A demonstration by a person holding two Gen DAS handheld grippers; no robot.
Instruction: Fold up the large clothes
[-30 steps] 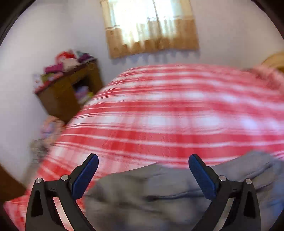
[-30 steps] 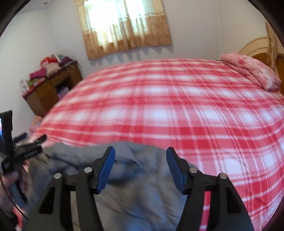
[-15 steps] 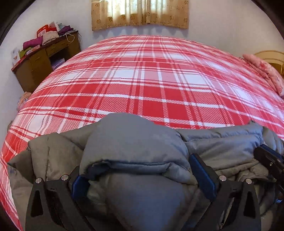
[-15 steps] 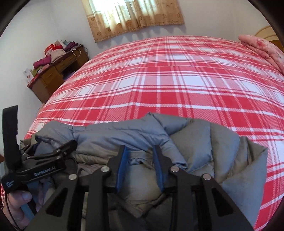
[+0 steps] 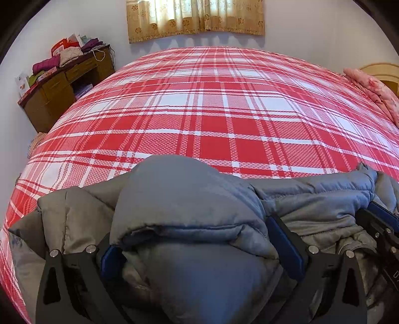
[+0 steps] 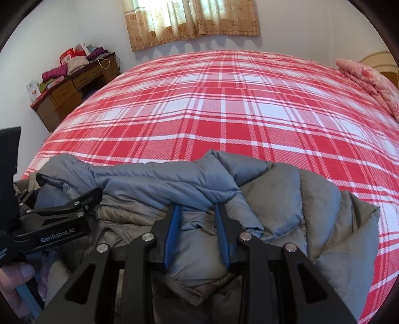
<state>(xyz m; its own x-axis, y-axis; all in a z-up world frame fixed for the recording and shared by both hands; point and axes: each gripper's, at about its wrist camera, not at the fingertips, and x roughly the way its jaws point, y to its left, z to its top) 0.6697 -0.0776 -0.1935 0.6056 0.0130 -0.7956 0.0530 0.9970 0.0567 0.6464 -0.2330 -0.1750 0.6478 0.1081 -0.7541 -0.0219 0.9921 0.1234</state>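
A puffy grey quilted jacket lies bunched at the near edge of a bed, its smooth, slightly shiny shell gathered into soft rolls and stitched channels, with a paler grey-brown lining showing where the folds turn over. The bed is covered by a red-and-white plaid sheet with a fine woven check texture, stretched flat and unwrinkled beyond the jacket. The left hand-held gripper is black with blue ribbed pads, its jaws standing wide with a thick roll of the jacket bulging up between them and hiding most of the left pad; whether the pads press on the fabric cannot be told. The right hand-held gripper has its jaws drawn narrow, the two blue pads pinching a fold of the jacket's blue-grey edge just where the seam drapes over them. In the right wrist view the left tool's black body shows at the lower left, with a thumb curled around its handle. Against the far wall, a brown wooden desk with drawers carries a heap of folded clothes in magenta, beige and green. A tan curtain with a floral print and scalloped hem hangs above the bed, and a pink flowered pillow lies at the right edge.
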